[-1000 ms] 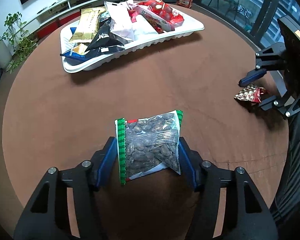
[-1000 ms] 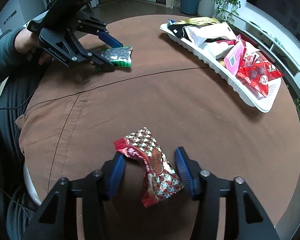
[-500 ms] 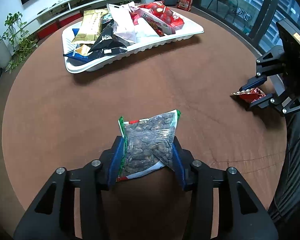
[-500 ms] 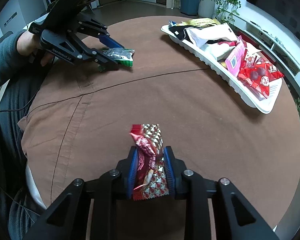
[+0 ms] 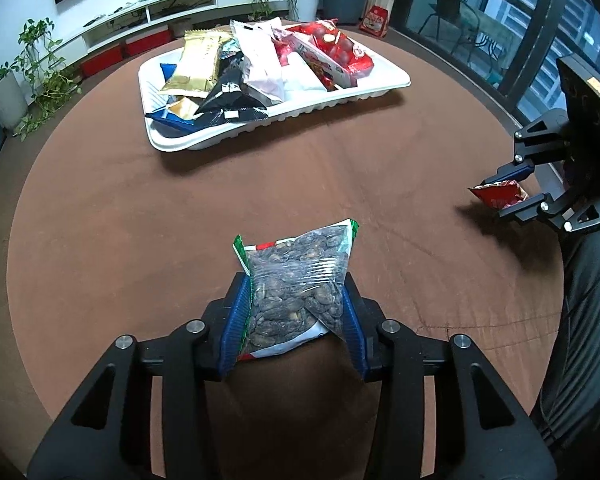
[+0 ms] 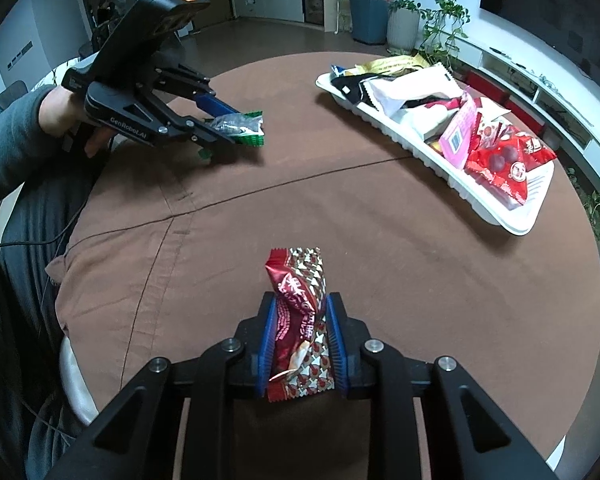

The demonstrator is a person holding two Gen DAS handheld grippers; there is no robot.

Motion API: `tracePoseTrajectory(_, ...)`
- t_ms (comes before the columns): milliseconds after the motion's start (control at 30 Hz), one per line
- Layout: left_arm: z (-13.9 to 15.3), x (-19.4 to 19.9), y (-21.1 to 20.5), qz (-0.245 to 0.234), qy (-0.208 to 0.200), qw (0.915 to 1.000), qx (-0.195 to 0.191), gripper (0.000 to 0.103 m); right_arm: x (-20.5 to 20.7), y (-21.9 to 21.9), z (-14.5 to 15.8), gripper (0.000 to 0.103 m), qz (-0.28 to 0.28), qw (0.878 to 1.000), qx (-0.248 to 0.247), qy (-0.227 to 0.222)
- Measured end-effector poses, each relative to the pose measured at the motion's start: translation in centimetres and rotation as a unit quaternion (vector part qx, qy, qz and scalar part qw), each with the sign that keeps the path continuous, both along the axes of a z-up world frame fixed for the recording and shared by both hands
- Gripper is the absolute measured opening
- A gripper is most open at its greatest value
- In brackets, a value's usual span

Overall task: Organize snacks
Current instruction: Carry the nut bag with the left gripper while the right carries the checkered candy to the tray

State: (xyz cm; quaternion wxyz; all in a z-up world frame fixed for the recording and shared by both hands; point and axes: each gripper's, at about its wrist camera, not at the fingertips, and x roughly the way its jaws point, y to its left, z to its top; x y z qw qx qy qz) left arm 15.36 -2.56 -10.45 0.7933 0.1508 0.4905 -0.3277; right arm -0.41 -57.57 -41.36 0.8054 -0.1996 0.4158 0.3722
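1. The left hand-held gripper [image 5: 296, 312] is clamped on a clear bag of dark seeds [image 5: 296, 280] with green and red edging; both blue pads press into the bag's sides, which pucker inward.
2. The bag's far end sticks out beyond the fingertips, over the brown worktop [image 5: 180, 200].
3. The right hand-held gripper [image 6: 300, 336] is clamped on a red snack packet [image 6: 300, 320] with a white triangle pattern; the packet stands squeezed on edge between the blue pads.
4. Seen from the right wrist, the left hand-held gripper is ahead and to the left, gripped by a hand [image 6: 64, 116] in a grey sleeve, the seed bag at its tip just above the cloth.
5. A white tray [image 5: 276, 128] lies well ahead of the left hand-held gripper, and ahead to the right of the right one, piled with snack packs: gold, black, white, pink and red.
6. Both held snacks are well apart from the tray.
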Motion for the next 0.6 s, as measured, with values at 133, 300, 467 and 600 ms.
tracePoseTrajectory(133,0.7,-0.2,0.3,0.005,-0.004,0.9999,-0.011,0.041,0.1,-0.3,0.2,0.026,-0.009,1.000,0.011,-0.006)
tracePoseTrajectory(300,2.4,-0.3,0.5,0.011,-0.016,0.9994,-0.027,0.041,0.3,-0.9,1.4,0.026,-0.025,0.999,0.033,-0.019)
tracePoseTrajectory(467,5.3,0.7,0.0,0.016,-0.041,0.9979,-0.048,0.041,0.7,-1.1,3.3,0.026,-0.043,0.997,0.053,-0.044)
tracePoseTrajectory(600,7.9,2.1,-0.6,0.018,-0.059,0.9958,-0.067,0.041,1.9,-1.1,5.7,0.026,-0.062,0.992,0.077,-0.073)
